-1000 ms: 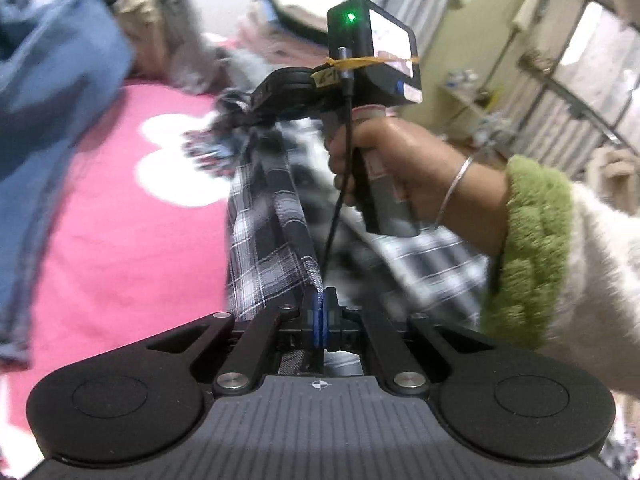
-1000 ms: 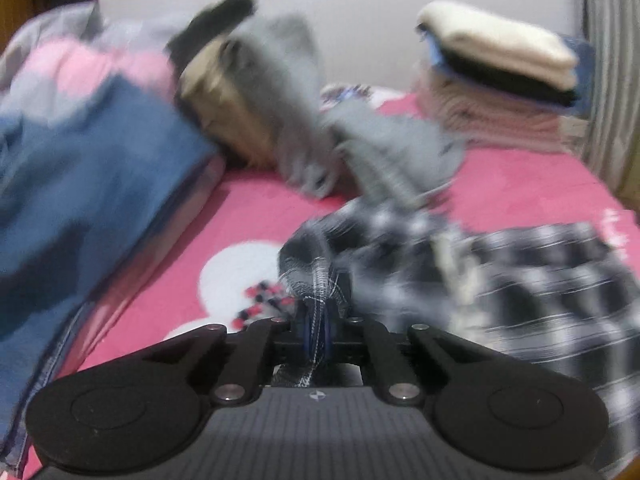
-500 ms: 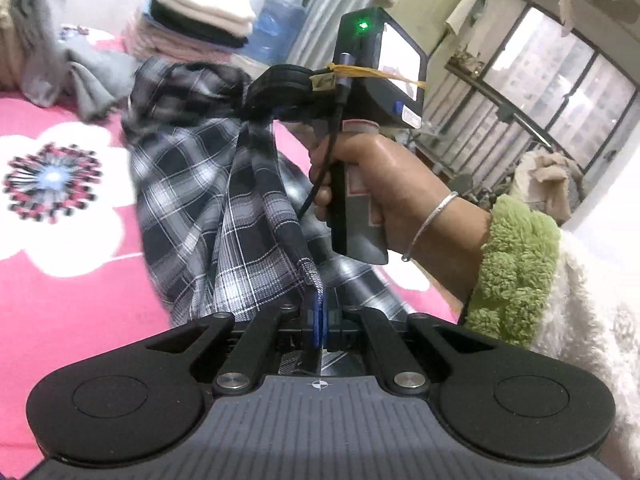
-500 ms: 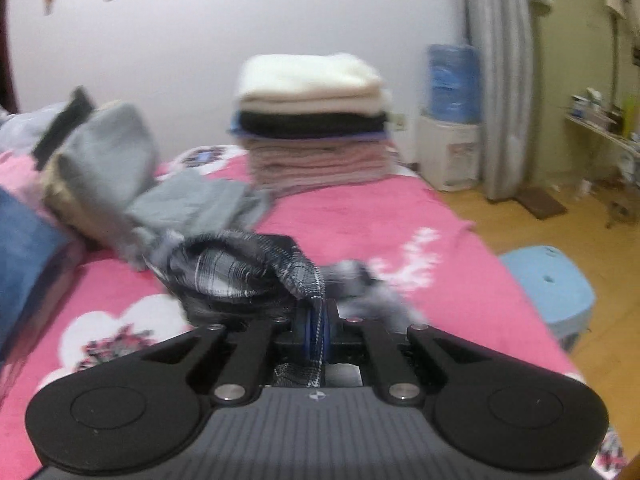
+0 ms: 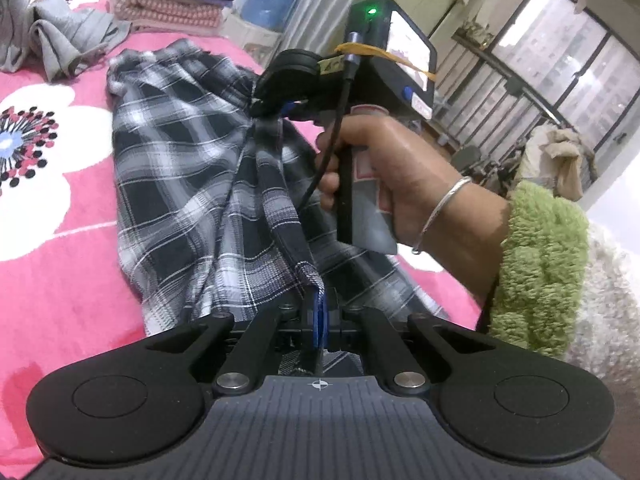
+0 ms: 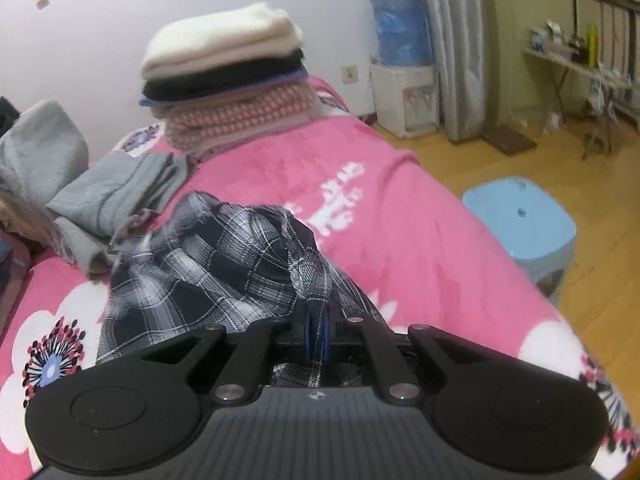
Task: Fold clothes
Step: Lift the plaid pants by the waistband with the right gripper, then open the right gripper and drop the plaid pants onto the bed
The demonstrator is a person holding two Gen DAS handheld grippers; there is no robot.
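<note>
A person works a plaid garment (image 5: pixel 188 184) across a pink flowered bed (image 5: pixel 60 240), a tool in each hand. The left tool (image 5: pixel 318 312), at the bottom centre of its own view, is clamped tight on a hem of the cloth; the right tool (image 6: pixel 316 330) pinches another edge between its blue pads, its grip seen in the upper middle of the left view above the person's hand (image 5: pixel 384 176). The garment lies bunched and stretched between the two grips, mostly resting on the bed. A stack of folded clothes (image 6: pixel 228 80) waits at the upper left of the right view. The step appears to be spreading the piece flat; next, both held edges likely need pulling apart and laying down smooth.
</note>
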